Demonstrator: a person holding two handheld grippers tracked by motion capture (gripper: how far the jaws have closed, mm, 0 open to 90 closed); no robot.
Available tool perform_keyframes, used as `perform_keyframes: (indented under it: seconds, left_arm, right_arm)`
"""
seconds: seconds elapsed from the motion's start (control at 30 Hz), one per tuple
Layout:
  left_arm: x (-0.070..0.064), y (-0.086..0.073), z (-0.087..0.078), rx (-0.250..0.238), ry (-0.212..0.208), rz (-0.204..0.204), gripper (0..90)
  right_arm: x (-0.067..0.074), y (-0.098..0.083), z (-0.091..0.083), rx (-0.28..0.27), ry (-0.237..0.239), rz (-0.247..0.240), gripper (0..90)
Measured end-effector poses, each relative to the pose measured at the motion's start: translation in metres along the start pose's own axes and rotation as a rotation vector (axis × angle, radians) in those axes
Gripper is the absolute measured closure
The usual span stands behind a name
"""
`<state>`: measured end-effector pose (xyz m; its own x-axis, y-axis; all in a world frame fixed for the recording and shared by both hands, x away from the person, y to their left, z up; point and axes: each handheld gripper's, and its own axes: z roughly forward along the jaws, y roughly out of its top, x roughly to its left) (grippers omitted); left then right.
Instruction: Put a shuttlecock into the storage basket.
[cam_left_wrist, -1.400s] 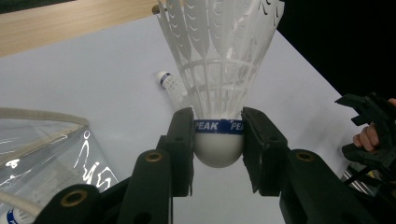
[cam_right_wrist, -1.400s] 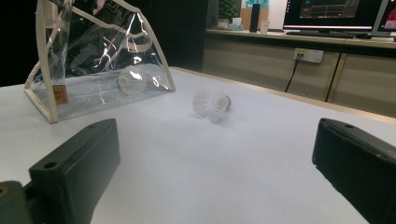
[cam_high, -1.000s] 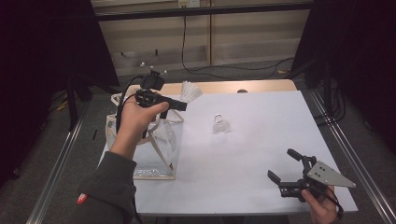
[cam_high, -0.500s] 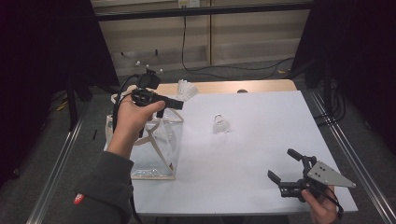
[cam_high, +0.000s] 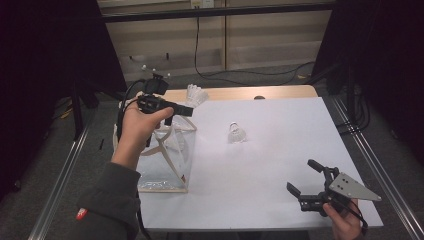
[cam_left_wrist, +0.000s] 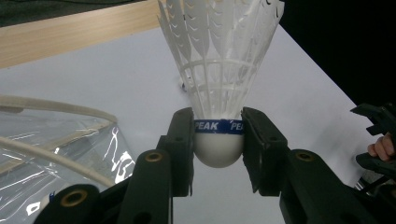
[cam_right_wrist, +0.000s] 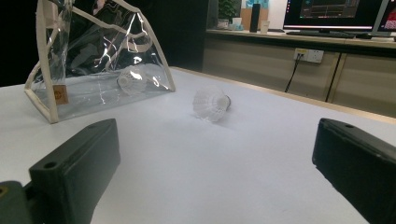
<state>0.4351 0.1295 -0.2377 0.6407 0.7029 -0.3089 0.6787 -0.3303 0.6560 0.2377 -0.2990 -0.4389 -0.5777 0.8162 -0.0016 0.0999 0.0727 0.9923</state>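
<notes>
My left gripper (cam_high: 189, 106) is shut on the cork base of a white feather shuttlecock (cam_high: 196, 95), held in the air over the far end of a clear plastic bag (cam_high: 162, 155). In the left gripper view the pads press on the blue "PEAK" band of the shuttlecock (cam_left_wrist: 219, 70), feathers pointing away, with the bag (cam_left_wrist: 51, 140) below at left. A second shuttlecock (cam_high: 236, 133) lies on its side mid-table. My right gripper (cam_high: 306, 179) rests open near the front right edge, nothing between its jaws. From it I see the lying shuttlecock (cam_right_wrist: 210, 102) and another shuttlecock (cam_right_wrist: 132, 79) inside the bag (cam_right_wrist: 93, 60).
The white table top (cam_high: 280, 120) has a wooden strip (cam_high: 240, 93) along its far edge. Metal rails run down both sides of the table. The bag stands at the table's left edge with cream trim and handles. Cables lie on the floor beyond.
My left gripper has drifted slightly left with the shuttlecock still in its jaws. The right gripper has stayed in place.
</notes>
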Motion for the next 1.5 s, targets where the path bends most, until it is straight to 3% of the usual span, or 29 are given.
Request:
perform_keyframes:
  seconds: [1.5]
  left_arm:
    - [0.023, -0.006, -0.023, -0.034, 0.077, -0.047, 65.7]
  right_arm:
    - [0.0, 0.0, 0.0, 0.001, -0.001, -0.004, 0.7]
